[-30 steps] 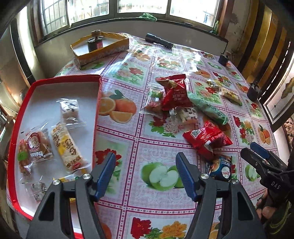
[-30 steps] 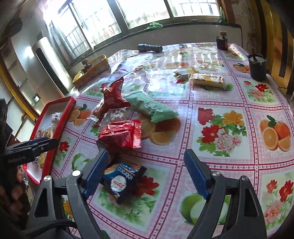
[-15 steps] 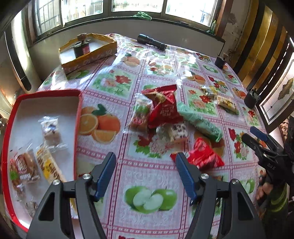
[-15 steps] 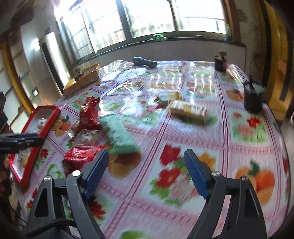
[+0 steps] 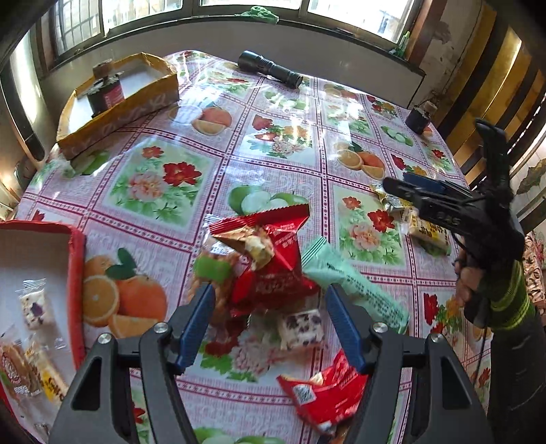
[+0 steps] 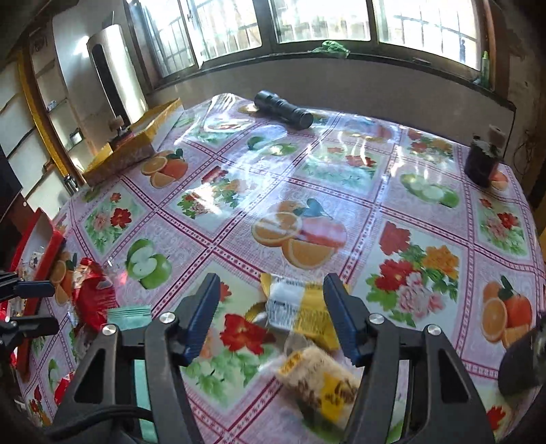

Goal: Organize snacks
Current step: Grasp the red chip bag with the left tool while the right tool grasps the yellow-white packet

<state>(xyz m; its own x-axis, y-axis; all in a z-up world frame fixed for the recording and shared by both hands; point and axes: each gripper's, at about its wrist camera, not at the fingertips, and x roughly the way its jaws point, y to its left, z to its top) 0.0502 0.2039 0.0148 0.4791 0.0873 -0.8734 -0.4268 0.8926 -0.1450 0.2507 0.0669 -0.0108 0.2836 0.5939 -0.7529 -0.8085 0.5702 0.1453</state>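
Hovering left gripper jaws apart over piled snacks, right gripper closing above yellow packets, nothing pinched.

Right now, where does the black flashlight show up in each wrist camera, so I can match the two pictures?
Left wrist: the black flashlight lies at the top centre, on the table's far edge under the window.
Right wrist: the black flashlight sits upper centre, again at the far edge.
Shared landmark: the green cloth on the windowsill, just behind the flashlight.
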